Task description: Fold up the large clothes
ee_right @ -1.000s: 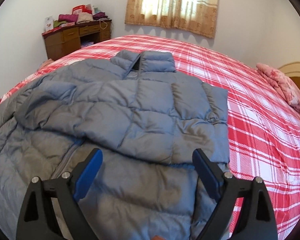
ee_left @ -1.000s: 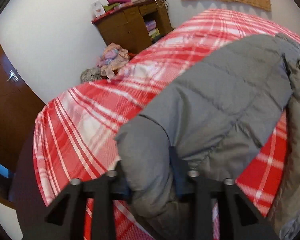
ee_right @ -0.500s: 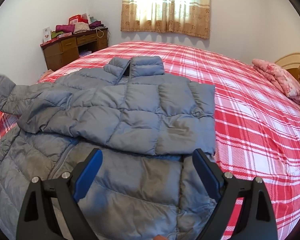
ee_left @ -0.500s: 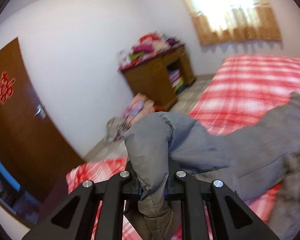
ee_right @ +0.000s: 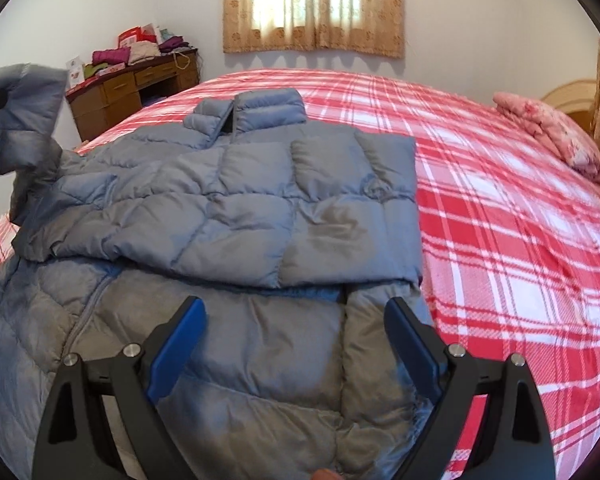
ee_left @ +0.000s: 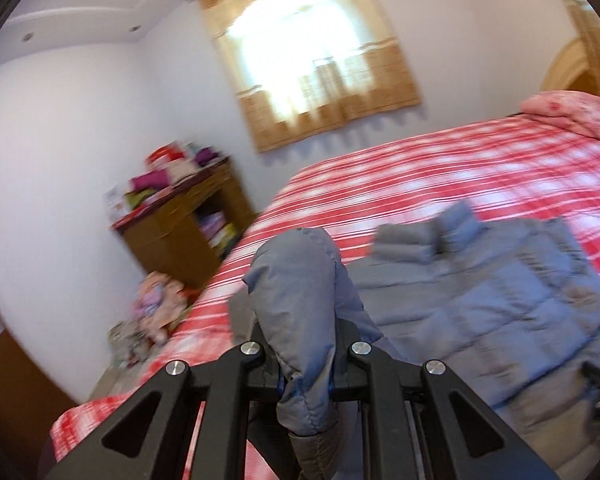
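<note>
A grey quilted puffer jacket (ee_right: 236,200) lies front up on the red plaid bed (ee_right: 500,220), collar toward the window, one side folded over the body. My left gripper (ee_left: 304,364) is shut on the jacket's left sleeve (ee_left: 300,292) and holds its cuff raised above the bed. That lifted sleeve shows at the far left of the right wrist view (ee_right: 20,120). My right gripper (ee_right: 296,320) is open and empty, hovering over the jacket's lower hem (ee_right: 260,360).
A wooden desk (ee_right: 132,92) piled with folded clothes stands by the far wall left of the bed. A heap of clothes (ee_left: 156,304) lies on the floor beside it. A pink pillow (ee_right: 552,136) lies at the bed's right. A curtained window (ee_right: 312,4) is behind.
My left gripper has lifted the sleeve off the bed and swung it up and toward the jacket body. My right gripper has stayed open, drifting slightly over the hem.
</note>
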### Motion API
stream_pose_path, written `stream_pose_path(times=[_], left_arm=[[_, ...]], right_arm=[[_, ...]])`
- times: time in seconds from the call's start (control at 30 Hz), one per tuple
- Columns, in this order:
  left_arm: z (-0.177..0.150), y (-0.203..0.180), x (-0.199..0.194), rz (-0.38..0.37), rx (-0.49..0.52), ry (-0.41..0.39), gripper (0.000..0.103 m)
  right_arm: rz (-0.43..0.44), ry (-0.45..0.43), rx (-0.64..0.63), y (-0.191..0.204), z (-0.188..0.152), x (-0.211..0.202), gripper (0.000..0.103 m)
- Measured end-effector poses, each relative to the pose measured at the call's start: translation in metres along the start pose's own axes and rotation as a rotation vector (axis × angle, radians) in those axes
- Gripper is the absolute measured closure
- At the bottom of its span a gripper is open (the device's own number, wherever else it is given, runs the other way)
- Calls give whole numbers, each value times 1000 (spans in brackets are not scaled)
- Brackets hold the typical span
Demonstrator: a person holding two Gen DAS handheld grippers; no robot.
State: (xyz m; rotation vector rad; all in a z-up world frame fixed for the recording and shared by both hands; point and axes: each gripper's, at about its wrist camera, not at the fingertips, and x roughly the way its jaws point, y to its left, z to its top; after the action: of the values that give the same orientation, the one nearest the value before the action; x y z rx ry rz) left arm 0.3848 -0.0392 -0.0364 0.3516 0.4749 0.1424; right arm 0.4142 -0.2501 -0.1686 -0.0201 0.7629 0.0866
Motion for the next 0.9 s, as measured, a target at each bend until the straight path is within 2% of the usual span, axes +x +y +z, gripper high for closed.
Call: stream_pose_path(times=[0.03,0.07,0.13,0.17,0.2,0.27,0.4,0.6,0.7,0.8,0.87,0.9], left_arm=[[1,-19,-1,-27,17,-7,89],[2,-29,1,-45,29,-8,84],[0,-58,3,-98,61,11,59],[0,-68,3,-112,63,8,30],[-2,-75,0,-114,64,-14,16],[-4,-86,-14,-108,71,-73,15],[-4,-86,-25,-131,68,-113,11],[-11,-28,-26,-111,-55,-139,7],[-30,3,-7,-40,-108,-73,6],[-64,25,29,109,-101,68,6],[-94,43,58,185,-133,183,6],[-102,48,66,207,-151,214,6]], right_arm=[[0,8,4,-1,-1,2,10],[-6,20,7,-1,-2,5,10],[-13,35,4,1,-3,8,10],[-16,38,2,1,-4,9,10],[-20,42,0,2,-4,9,10],[-22,44,0,2,-6,10,10],[-16,55,11,0,-7,12,9],[-22,62,12,0,-7,13,8],[6,58,23,-2,-5,10,7],[48,29,61,-8,4,-7,8],[89,-11,99,-11,16,-25,8],[116,-25,121,-11,26,-33,8]])
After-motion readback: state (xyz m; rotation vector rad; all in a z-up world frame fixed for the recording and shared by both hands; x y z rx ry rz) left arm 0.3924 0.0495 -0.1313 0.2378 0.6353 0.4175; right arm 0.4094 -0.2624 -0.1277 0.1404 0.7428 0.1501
